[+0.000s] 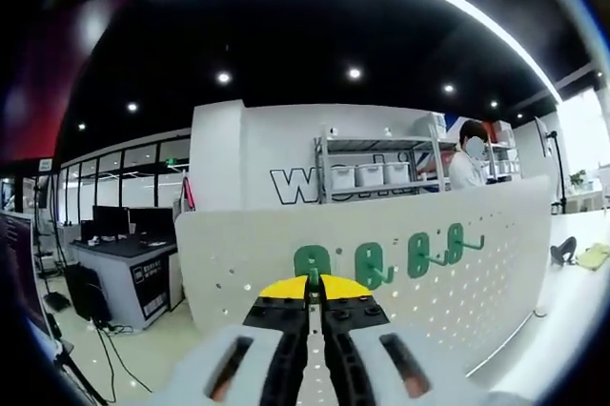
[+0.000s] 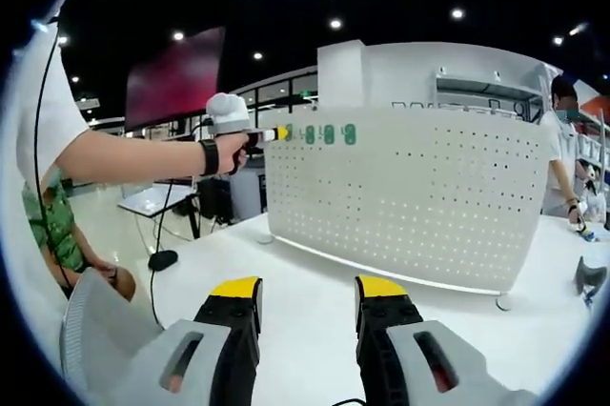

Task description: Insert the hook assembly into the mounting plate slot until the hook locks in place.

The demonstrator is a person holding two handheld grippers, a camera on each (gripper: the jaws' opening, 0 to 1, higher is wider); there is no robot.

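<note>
My left gripper has its jaws pinching the leftmost green hook up on the white pegboard, next to three more hooks. Right gripper hangs over the worktop, jaws spread.

In the left gripper view, the left gripper has its yellow-tipped jaws pressed together over the lower half of the leftmost green plastic hook on the white perforated metal mounting plate; whether they pinch it is probably not decidable. In the right gripper view those hooks are too small to make out.
</note>
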